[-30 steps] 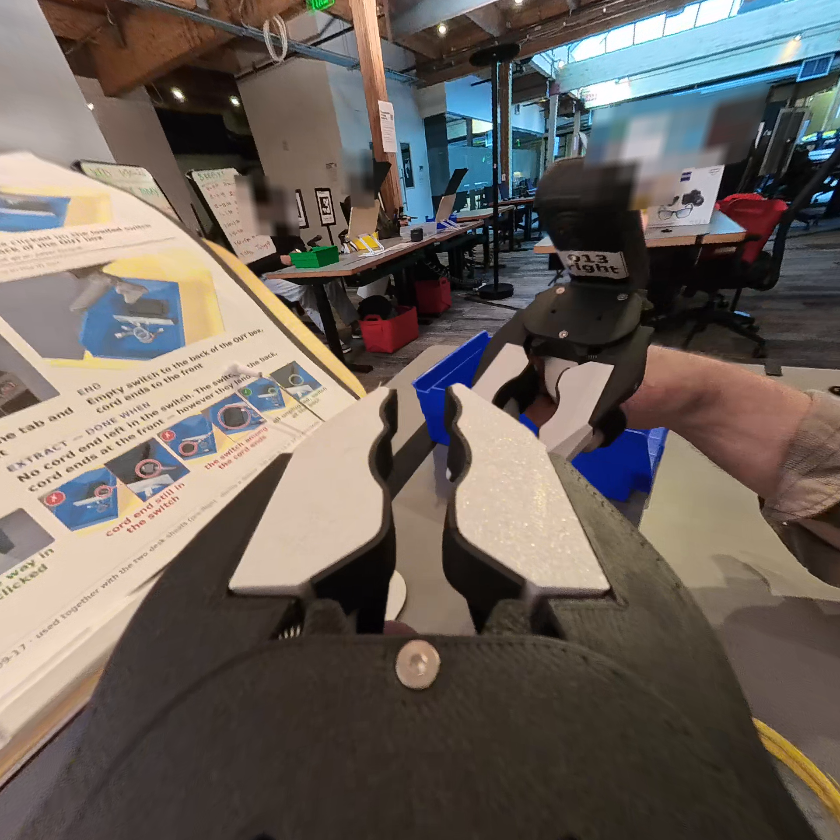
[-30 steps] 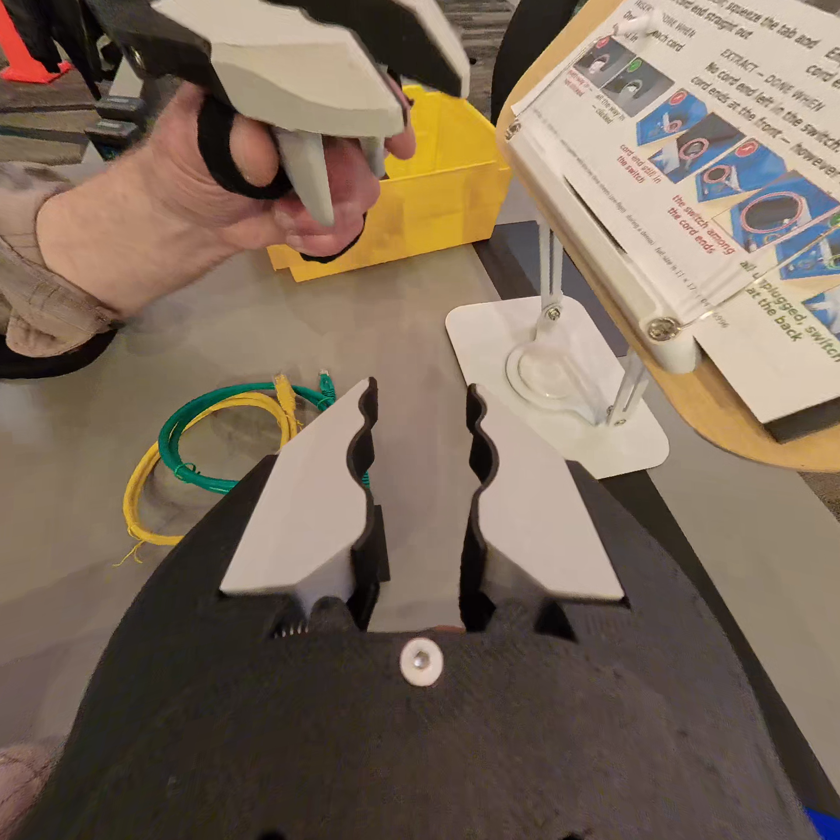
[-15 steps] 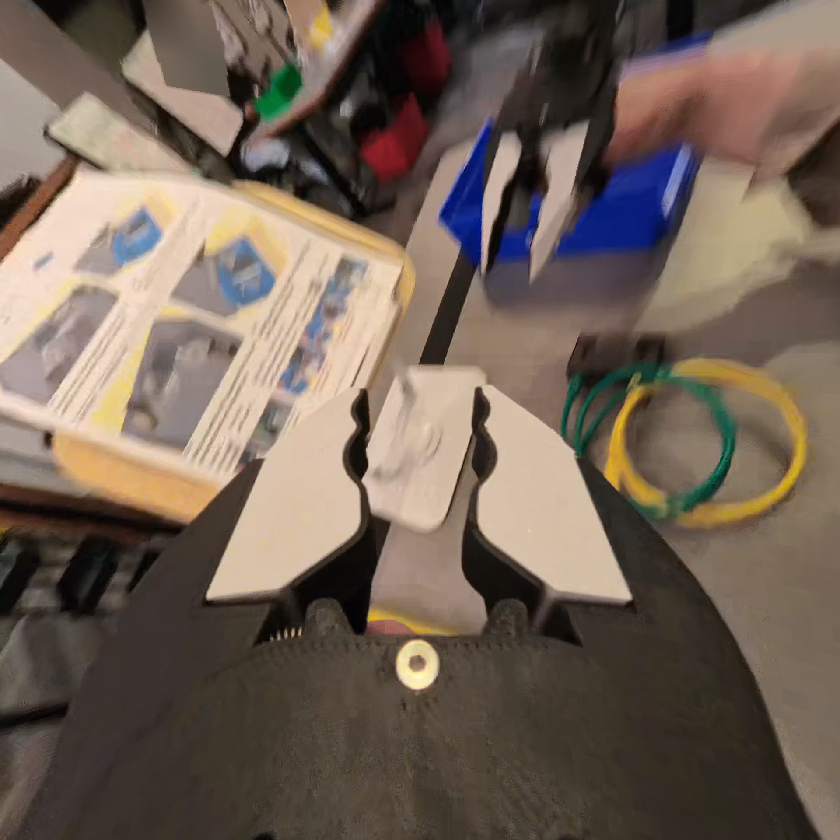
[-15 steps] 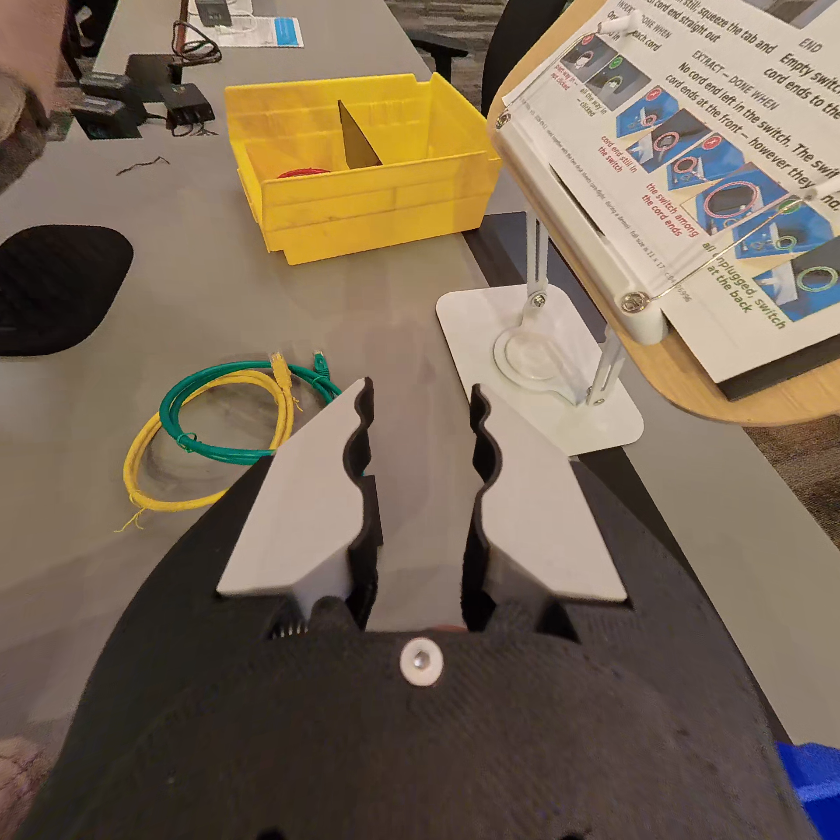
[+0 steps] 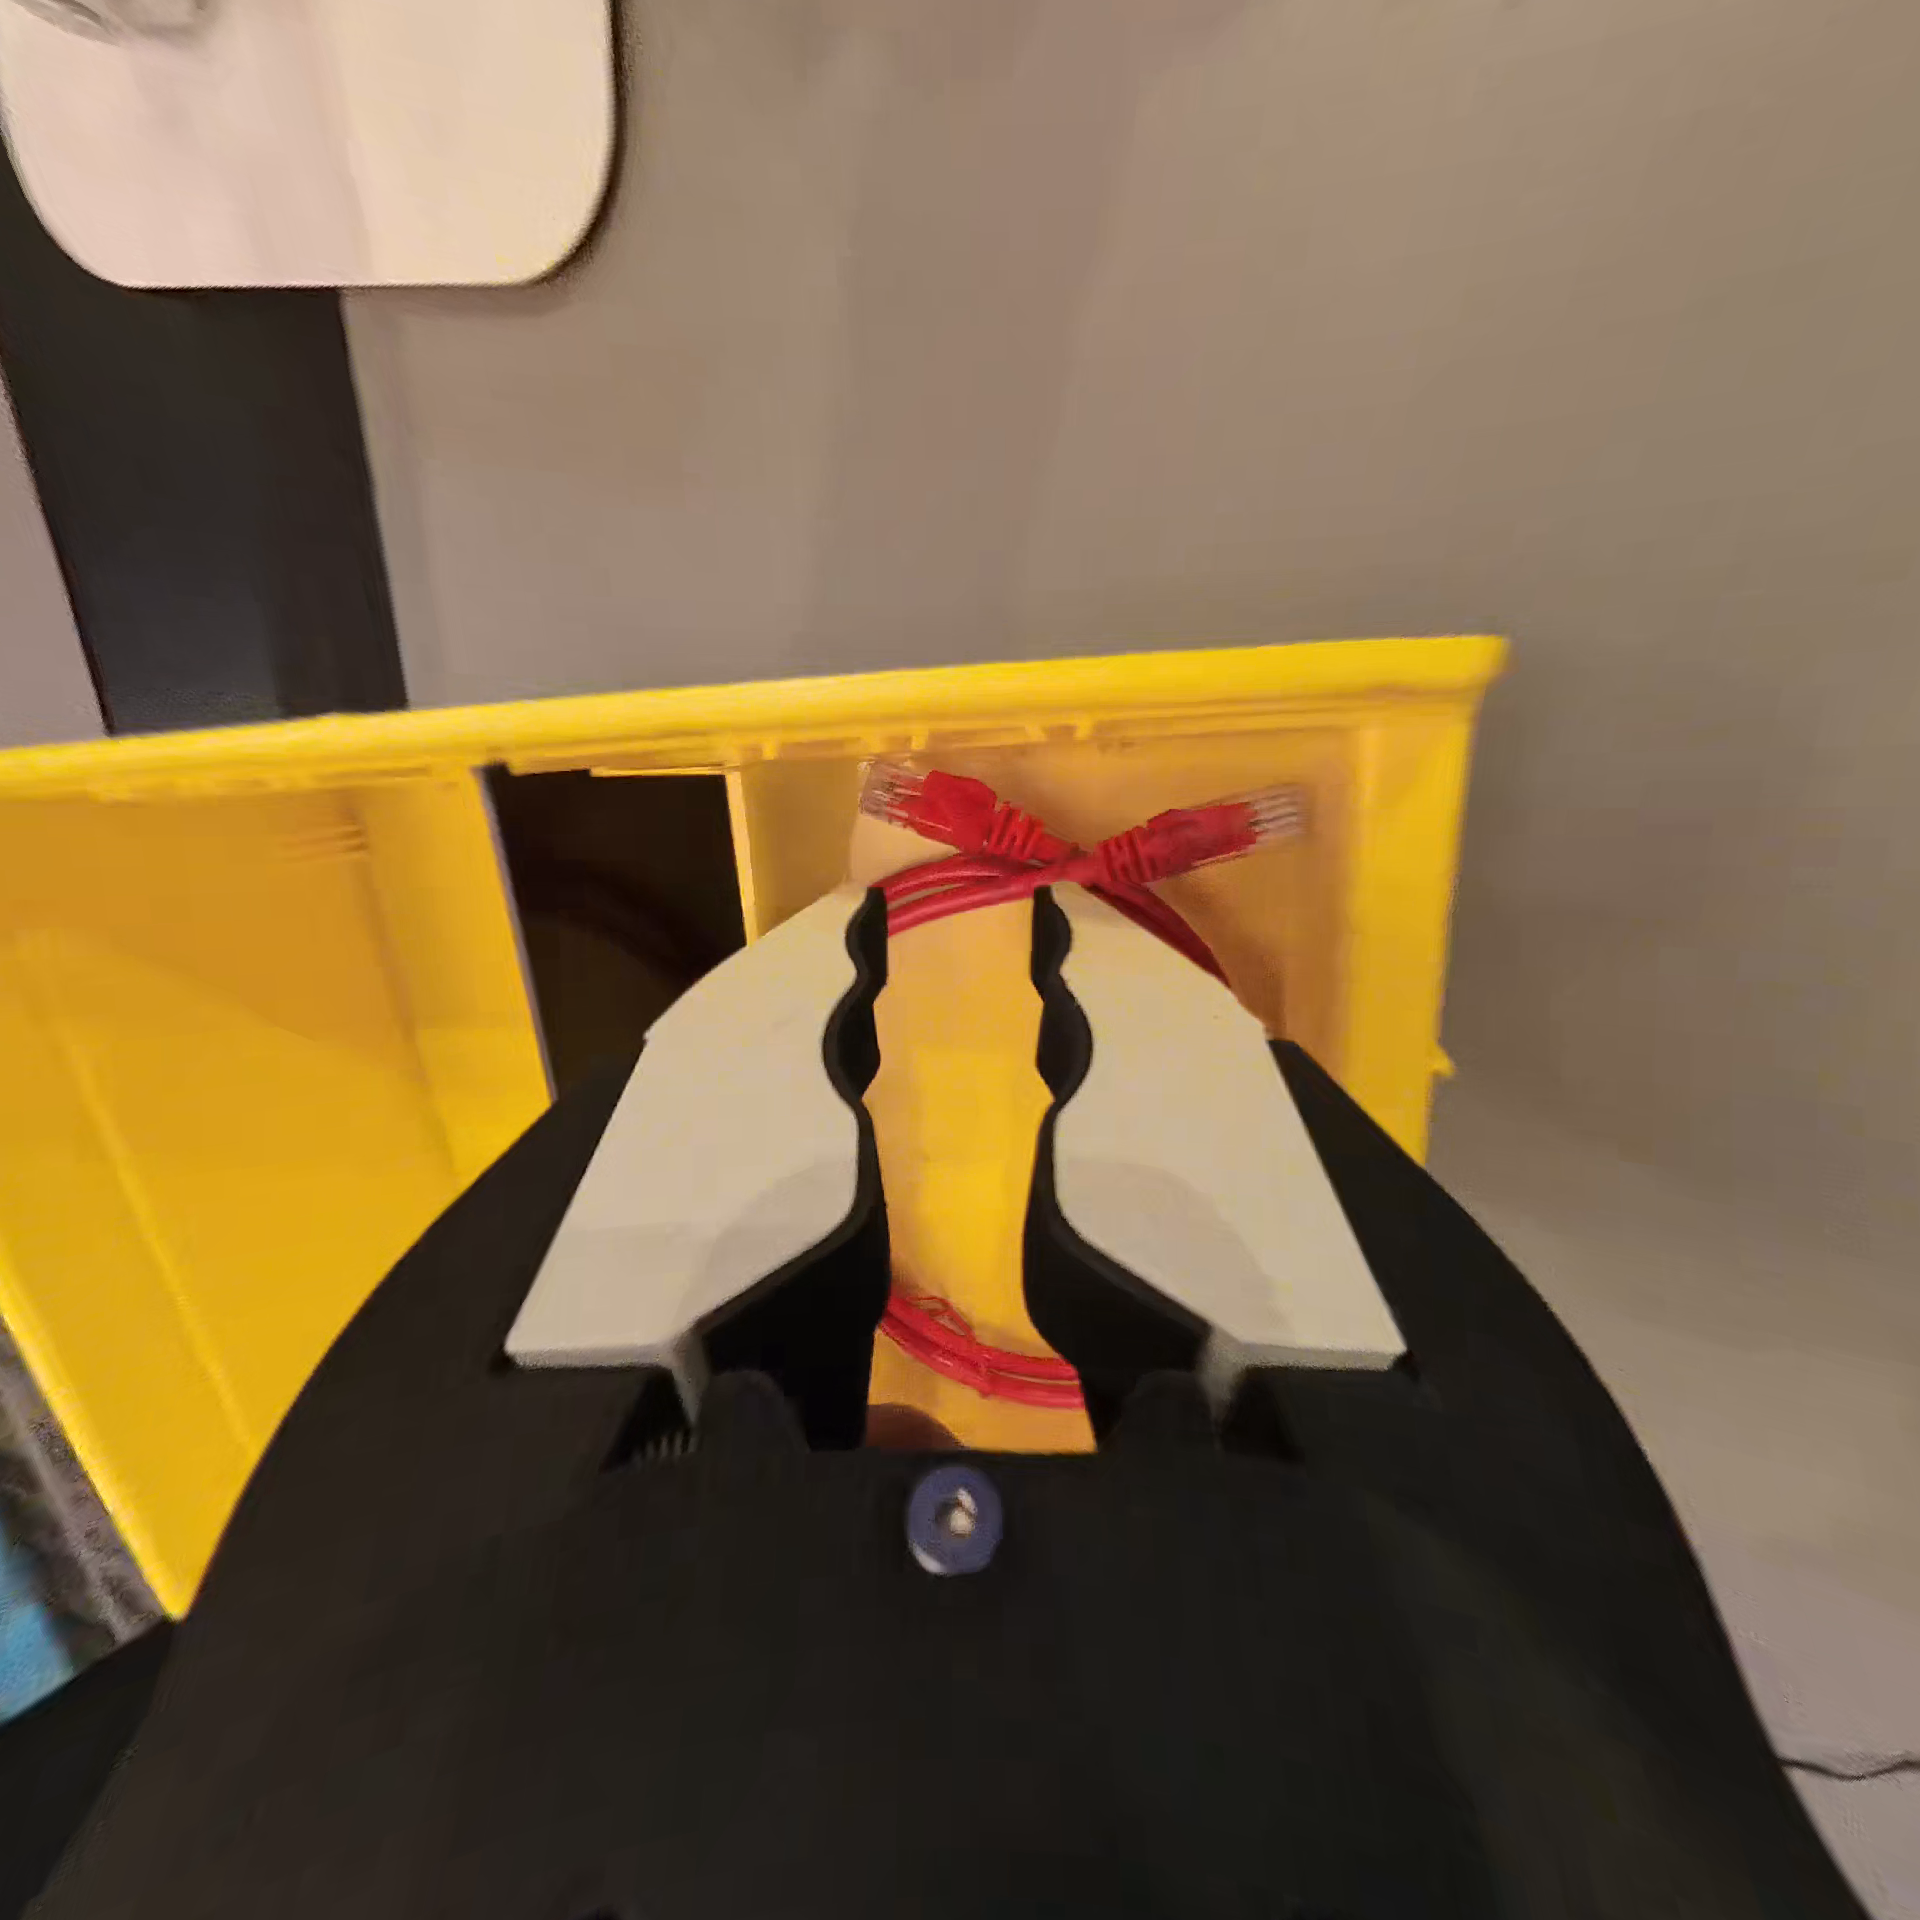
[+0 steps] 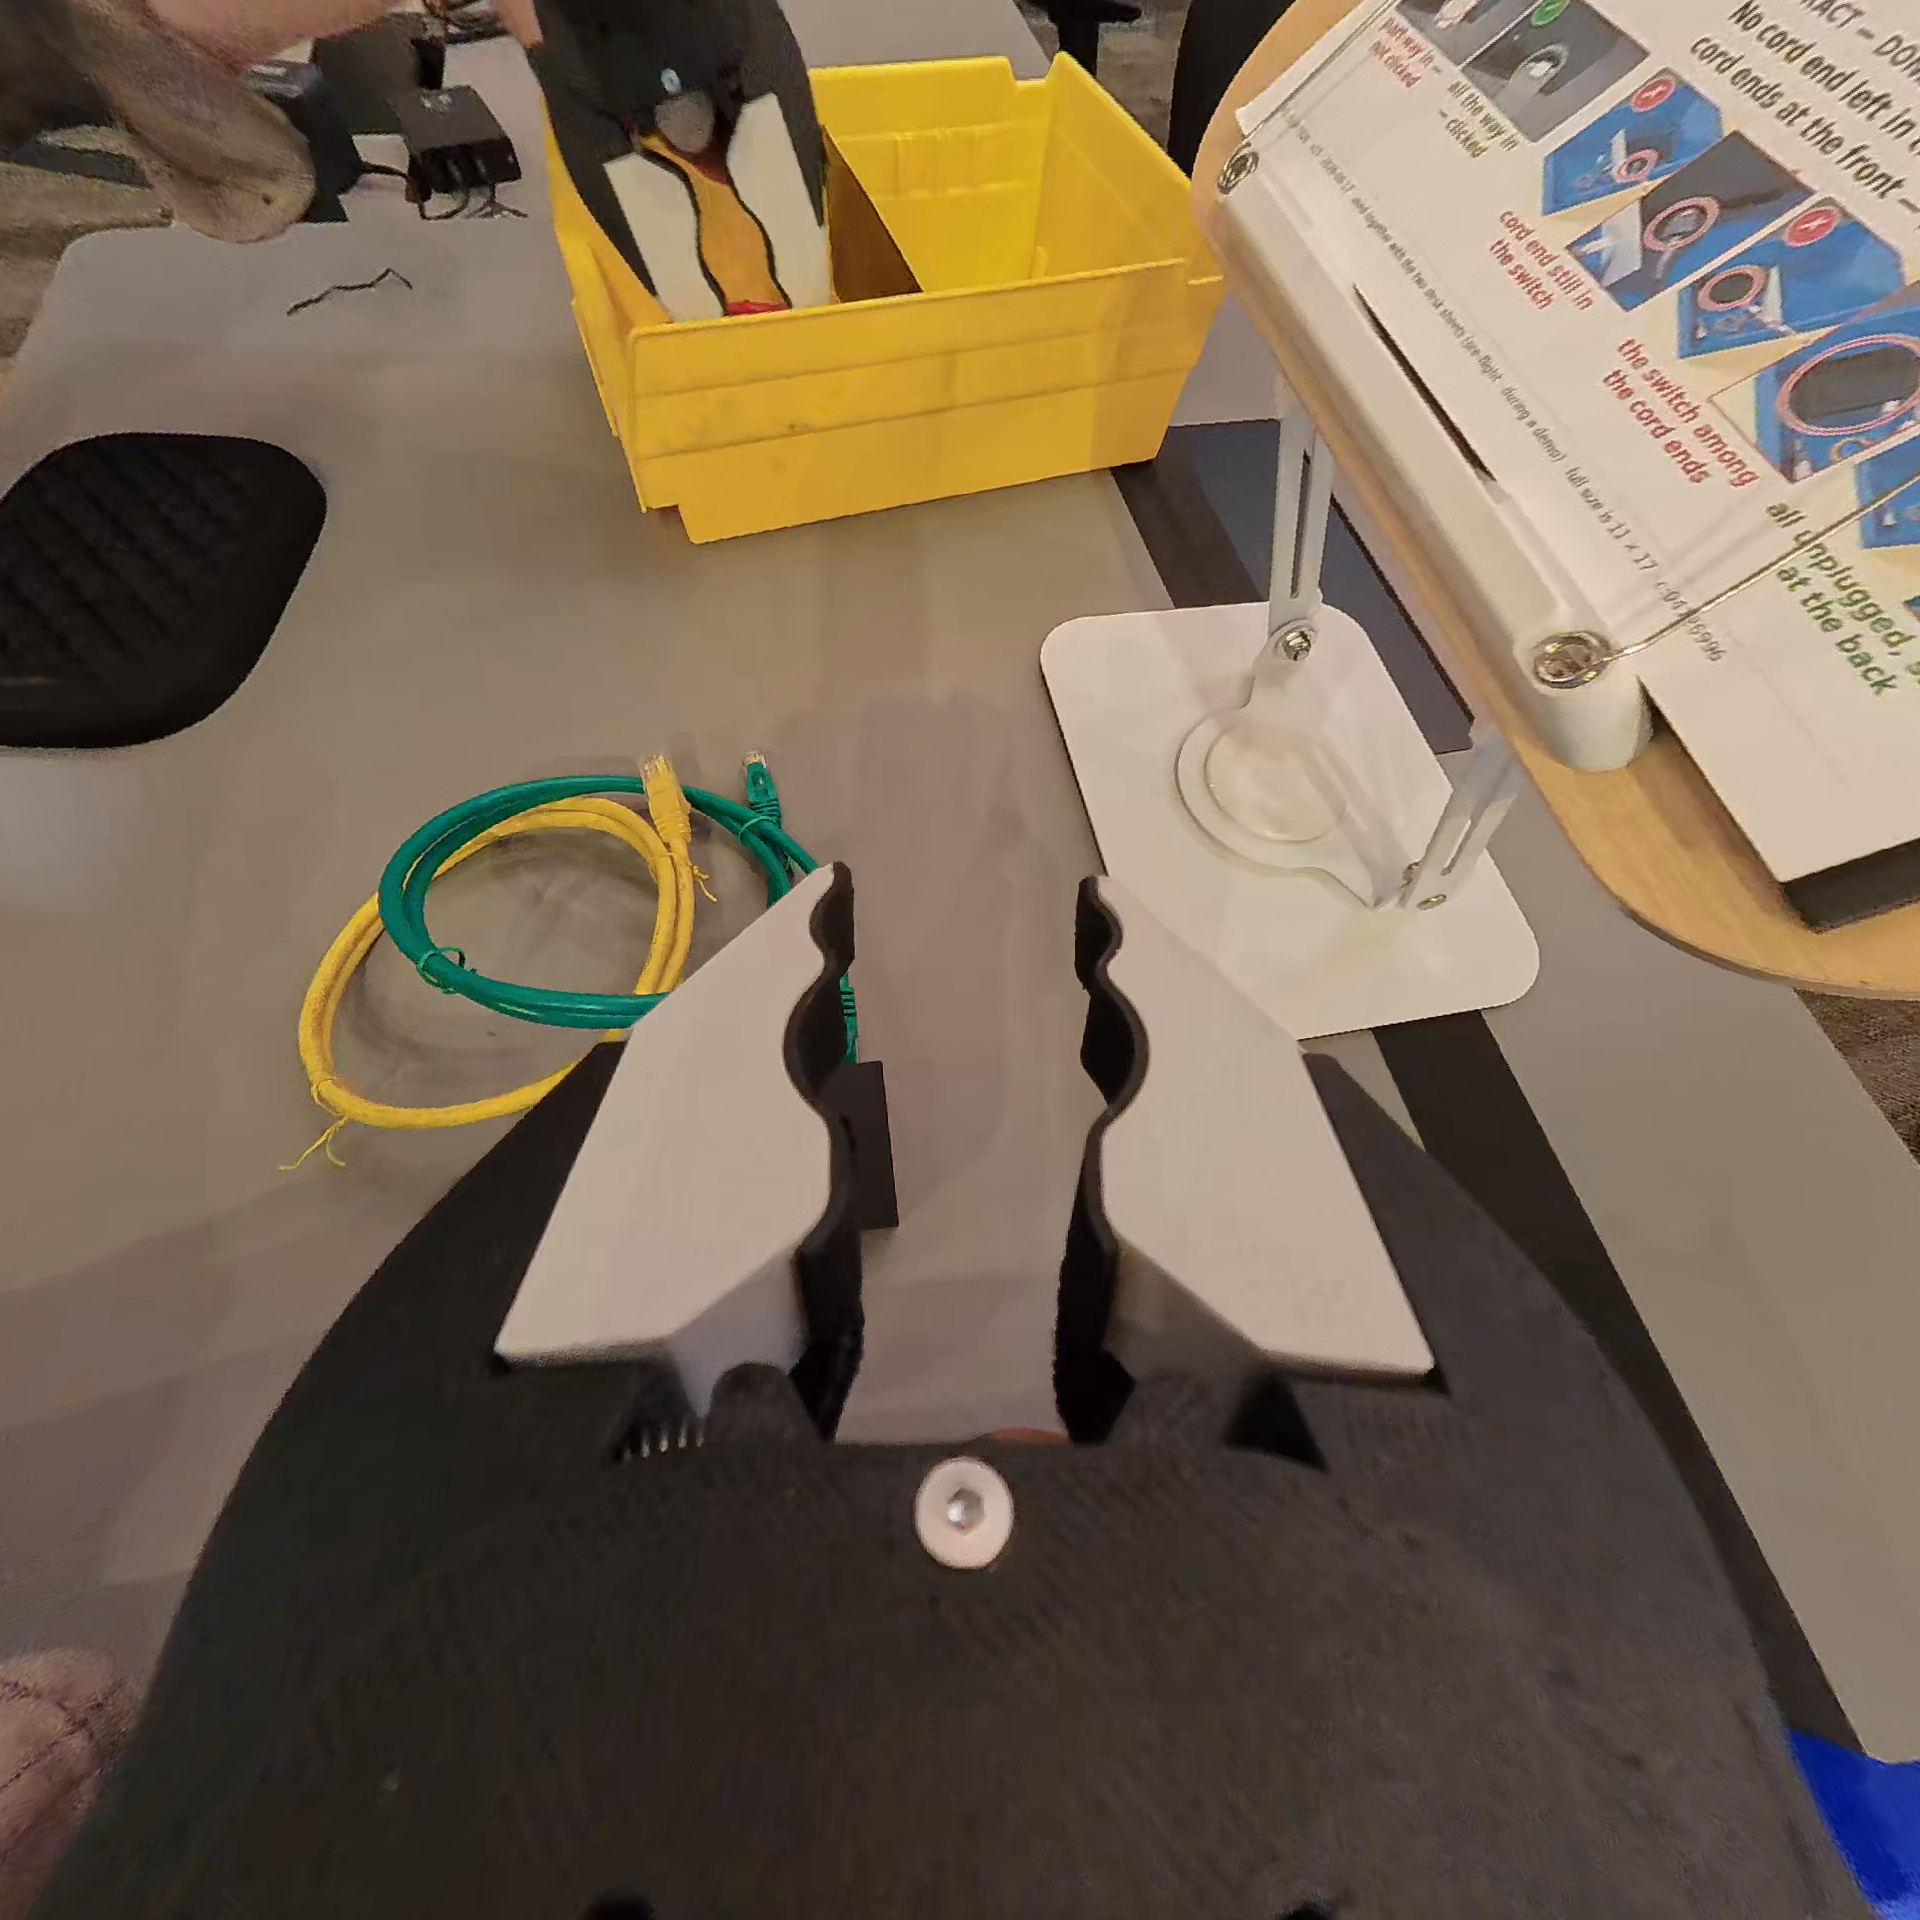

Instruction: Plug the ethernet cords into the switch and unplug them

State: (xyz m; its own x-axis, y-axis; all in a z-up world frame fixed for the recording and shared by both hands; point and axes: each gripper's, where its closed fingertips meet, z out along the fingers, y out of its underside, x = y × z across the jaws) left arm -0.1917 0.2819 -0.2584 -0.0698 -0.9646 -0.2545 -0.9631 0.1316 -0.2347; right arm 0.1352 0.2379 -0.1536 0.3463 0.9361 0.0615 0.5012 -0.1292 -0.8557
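Left wrist view showed the left gripper (image 5: 956, 925) released, dipping into the yellow bin's (image 5: 260, 1039) end compartment, probably to fetch the red cord (image 5: 1049, 862). The right gripper (image 6: 961, 894) hung released over the table (image 6: 935, 644), beside the green cord (image 6: 520, 987) and yellow cord (image 6: 416, 1101).

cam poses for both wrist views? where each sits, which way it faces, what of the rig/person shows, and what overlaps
Left wrist view: rides the left claw, pointing down into the yellow bin at the coiled red cord; only its own open fingers show.
Right wrist view: rides the right claw, low over the grey table, facing the green cord, yellow cord and white stand base; own open fingers, a sleeve at top left.
Shared: the yellow bin, and the left claw dipping into it.
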